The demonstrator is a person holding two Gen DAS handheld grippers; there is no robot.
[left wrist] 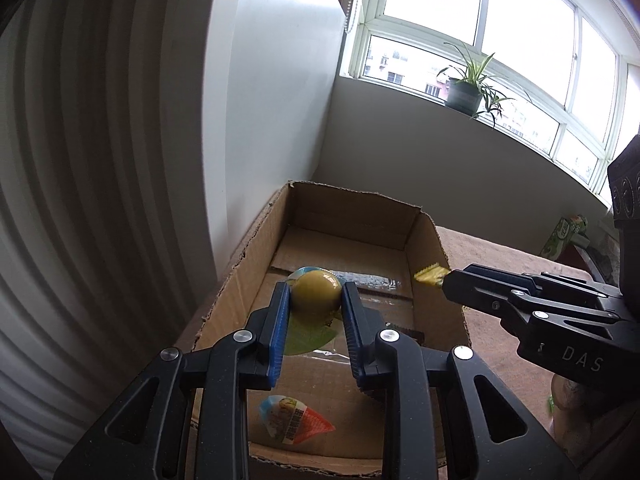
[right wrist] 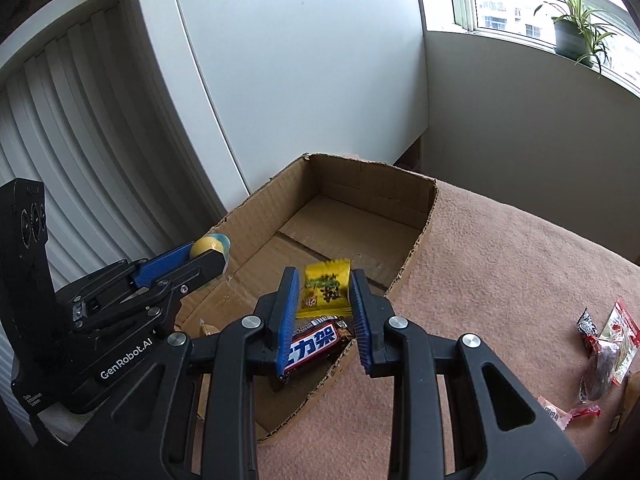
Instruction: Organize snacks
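At left, the left gripper (left wrist: 315, 300) is clamped on a yellow jelly cup (left wrist: 315, 292), holding it above the near-left part of the open cardboard box (right wrist: 412, 252). On the box floor lie a second jelly cup (left wrist: 294, 420) and a chocolate bar (right wrist: 316, 340). At centre, the right gripper (right wrist: 325, 300) has a yellow snack packet (right wrist: 326, 290) between its blue pads; whether they press on it cannot be told. At right, loose red-wrapped snacks (right wrist: 608, 352) rest on the pink table cover (right wrist: 500, 260), well apart from the box.
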